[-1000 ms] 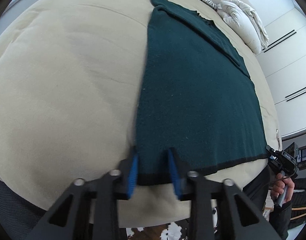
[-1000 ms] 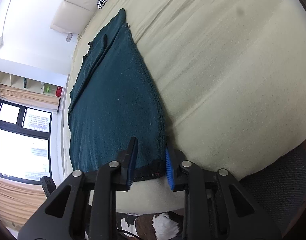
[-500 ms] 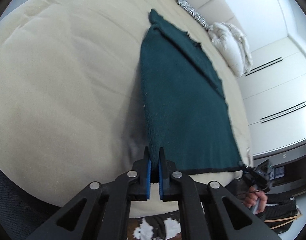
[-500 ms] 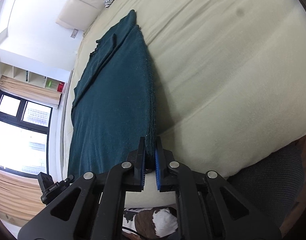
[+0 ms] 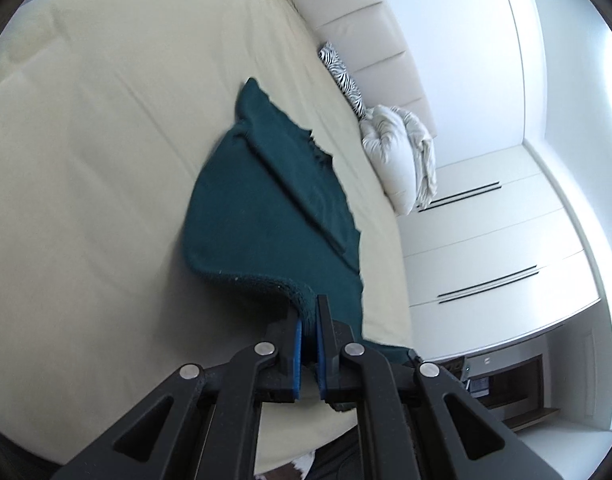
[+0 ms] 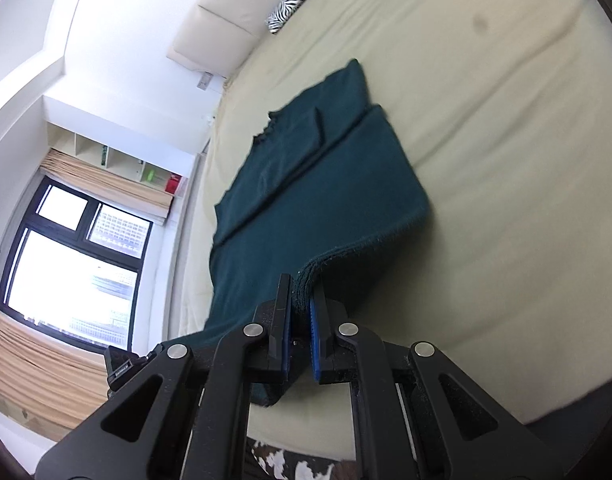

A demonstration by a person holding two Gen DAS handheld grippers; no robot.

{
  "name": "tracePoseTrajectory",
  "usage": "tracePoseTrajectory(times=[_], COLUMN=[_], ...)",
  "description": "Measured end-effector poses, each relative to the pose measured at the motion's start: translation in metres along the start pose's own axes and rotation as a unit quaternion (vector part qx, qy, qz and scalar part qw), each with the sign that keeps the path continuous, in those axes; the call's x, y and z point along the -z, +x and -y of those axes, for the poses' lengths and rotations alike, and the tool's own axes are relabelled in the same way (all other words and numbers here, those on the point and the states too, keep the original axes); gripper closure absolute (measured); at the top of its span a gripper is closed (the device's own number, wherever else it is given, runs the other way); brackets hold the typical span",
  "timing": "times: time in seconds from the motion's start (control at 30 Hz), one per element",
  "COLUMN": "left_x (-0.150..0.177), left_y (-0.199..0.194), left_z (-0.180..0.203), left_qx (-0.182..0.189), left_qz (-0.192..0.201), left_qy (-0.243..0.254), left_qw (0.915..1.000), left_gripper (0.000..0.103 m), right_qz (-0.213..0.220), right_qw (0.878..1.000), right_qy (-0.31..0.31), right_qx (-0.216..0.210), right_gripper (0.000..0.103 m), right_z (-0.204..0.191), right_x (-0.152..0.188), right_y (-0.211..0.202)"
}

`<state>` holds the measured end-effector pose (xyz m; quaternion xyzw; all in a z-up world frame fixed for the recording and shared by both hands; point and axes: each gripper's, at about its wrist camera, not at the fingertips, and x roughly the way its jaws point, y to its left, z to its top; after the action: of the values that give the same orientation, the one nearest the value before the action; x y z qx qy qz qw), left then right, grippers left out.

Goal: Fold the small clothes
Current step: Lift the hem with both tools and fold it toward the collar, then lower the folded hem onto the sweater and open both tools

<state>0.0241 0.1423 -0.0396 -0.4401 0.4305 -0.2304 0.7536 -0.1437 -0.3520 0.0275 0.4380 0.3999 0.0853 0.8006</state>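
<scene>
Left wrist view: your left tongs (image 5: pixel 309 322) are clamped on a near corner of the dark green garment (image 5: pixel 266 204), its hem raised off the cream bed (image 5: pixel 86 160).

Right wrist view: your right tongs (image 6: pixel 300 304) pinch the other corner of the garment (image 6: pixel 326 184), far end resting on the bed (image 6: pixel 506 120). Uneven hands could skew the fold; thick knit might slip.

Both wrist cameras sit close above the near edge of the bed (image 5: pixel 86 160), looking along black fingers toward the headboard (image 6: pixel 226 12). The left view faces the wardrobe (image 5: pixel 486 240) side, the right the window (image 6: pixel 66 264) side. Both share the dark green garment (image 5: pixel 266 216).
</scene>
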Motion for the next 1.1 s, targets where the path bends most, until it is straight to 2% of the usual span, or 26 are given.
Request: tracePoseTrajectory(times=[0.17, 0.5, 0.8, 1.03, 1.1], left_x=[-0.037, -0.117, -0.201, -0.252, -0.260], left_y=[0.016, 0.076, 0.145, 0.195, 0.212], left_z=[0.009, 0.021, 0.009, -0.015, -0.023], left_qx=[0.018, 0.017, -0.020, -0.056, -0.074], left_qz=[0.025, 0.044, 0.063, 0.072, 0.065], left_qy=[-0.006, -0.007, -0.010, -0.021, -0.018], left_qw=[0.9995, 0.9989, 0.9977, 0.9956, 0.9950], left_gripper=[0.097, 0.097, 0.097, 0.097, 0.096], right_qz=[0.018, 0.040, 0.066, 0.083, 0.080], right_qw=[1.000, 0.999, 0.997, 0.993, 0.993], right_qy=[-0.005, -0.012, 0.003, 0.034, 0.031], right_qx=[-0.002, 0.006, 0.047, 0.073, 0.084], right_gripper=[0.097, 0.097, 0.097, 0.097, 0.097], right_z=[-0.015, -0.036, -0.025, 0.000, 0.006], right_x=[-0.039, -0.137, -0.225, -0.275, -0.279], right_y=[0.019, 0.082, 0.154, 0.202, 0.215])
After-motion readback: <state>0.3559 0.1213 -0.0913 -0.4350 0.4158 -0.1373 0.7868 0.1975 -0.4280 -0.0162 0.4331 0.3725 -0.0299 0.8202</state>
